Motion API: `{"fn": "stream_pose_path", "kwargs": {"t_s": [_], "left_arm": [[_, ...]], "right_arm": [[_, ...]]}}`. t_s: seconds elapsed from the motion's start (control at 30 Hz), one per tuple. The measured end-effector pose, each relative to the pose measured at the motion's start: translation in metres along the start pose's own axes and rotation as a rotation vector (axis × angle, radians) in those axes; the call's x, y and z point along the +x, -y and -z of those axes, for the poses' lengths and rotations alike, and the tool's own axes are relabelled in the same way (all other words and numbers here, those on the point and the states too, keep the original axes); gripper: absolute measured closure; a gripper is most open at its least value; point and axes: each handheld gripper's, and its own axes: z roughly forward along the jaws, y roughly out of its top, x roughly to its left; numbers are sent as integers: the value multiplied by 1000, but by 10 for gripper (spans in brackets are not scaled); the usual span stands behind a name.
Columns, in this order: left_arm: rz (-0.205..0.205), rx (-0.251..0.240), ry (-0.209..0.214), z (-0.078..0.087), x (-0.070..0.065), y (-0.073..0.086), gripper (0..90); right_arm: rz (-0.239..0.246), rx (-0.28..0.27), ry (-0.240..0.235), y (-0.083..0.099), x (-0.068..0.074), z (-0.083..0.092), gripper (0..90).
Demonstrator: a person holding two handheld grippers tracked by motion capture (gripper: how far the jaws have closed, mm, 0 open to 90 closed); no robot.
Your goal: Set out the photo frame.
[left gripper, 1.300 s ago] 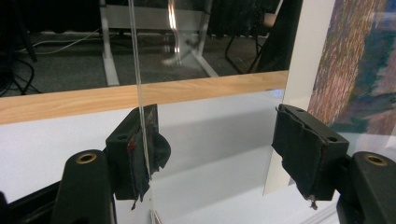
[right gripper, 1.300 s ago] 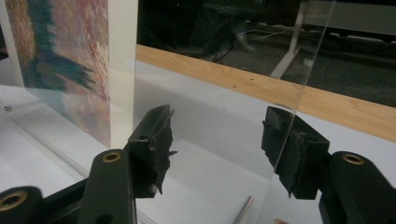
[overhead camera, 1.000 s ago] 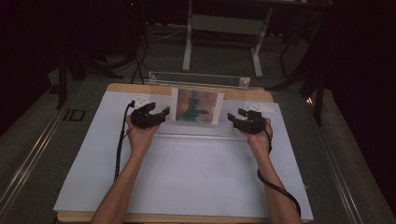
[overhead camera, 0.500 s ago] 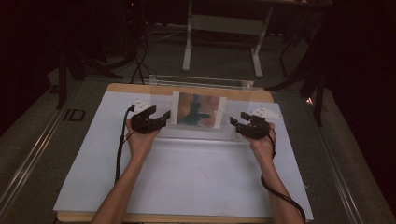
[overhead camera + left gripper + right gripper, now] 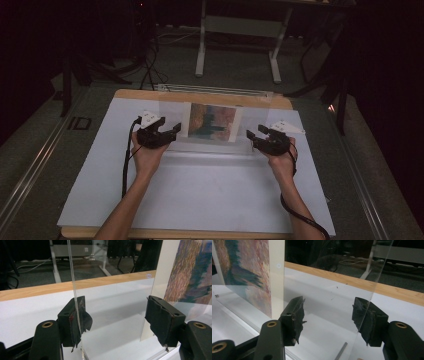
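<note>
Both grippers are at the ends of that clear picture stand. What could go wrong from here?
1. The left gripper has its jaws open astride the thin side edge of the clear acrylic picture stand; closing off-centre could let the slick sheet slip out.
2. The right gripper also stands open around its edge, so uneven closing might twist or tip the stand.
3. The colourful painted print inside could slide if the stand tilts.

Wooden table (image 5: 280, 102), frame centre, carries a white sheet (image 5: 210, 195). A clear acrylic stand (image 5: 212, 145) holding a print (image 5: 212, 121) sits at upper centre.
</note>
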Motion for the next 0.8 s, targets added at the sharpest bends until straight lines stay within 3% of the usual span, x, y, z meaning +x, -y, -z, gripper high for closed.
{"fn": "stream_pose_path", "kwargs": {"t_s": [0.8], "left_arm": [[6,33,9,16,-10,22,331]], "right_arm": [[18,23,4,20,15,17,418]]}}
